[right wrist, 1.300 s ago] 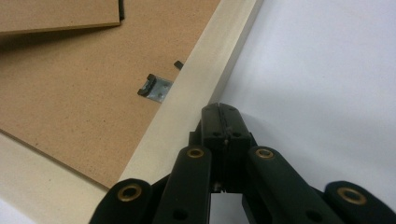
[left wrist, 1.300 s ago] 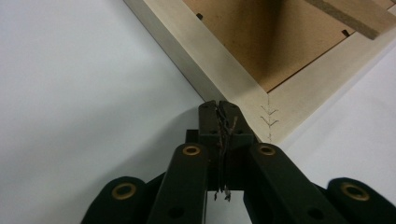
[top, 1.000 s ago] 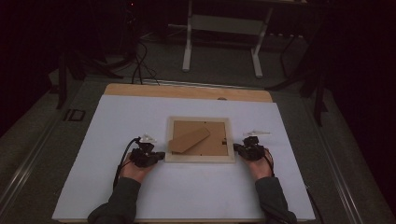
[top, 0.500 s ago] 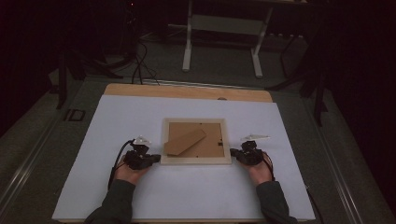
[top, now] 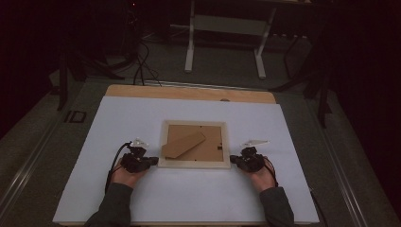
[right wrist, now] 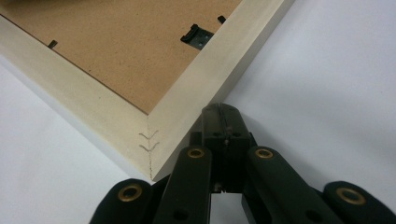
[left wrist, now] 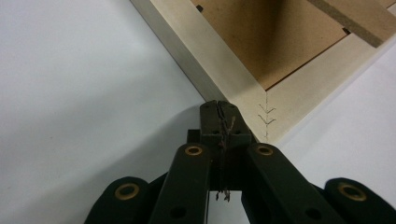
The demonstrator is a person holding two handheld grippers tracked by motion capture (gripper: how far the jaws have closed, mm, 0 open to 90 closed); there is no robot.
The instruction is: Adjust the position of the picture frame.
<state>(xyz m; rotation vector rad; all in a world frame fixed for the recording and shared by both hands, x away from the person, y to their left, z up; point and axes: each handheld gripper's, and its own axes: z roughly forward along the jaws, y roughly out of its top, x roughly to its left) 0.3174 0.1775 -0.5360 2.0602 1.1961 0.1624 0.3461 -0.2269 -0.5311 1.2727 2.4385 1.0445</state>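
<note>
On the white table (top: 118, 189), the picture frame (top: 194, 163) lies face down, its backing board up, squarely between the two hands. The left gripper (top: 151, 161) sits against its near left corner, the right gripper (top: 232, 161) against its near right corner; both have jaws closed, holding nothing, equally near.

Both tools are black, brass rivets on the left tool (left wrist: 219, 109) and right tool (right wrist: 222, 114), cables trailing, grey sleeves (top: 111, 208).
</note>
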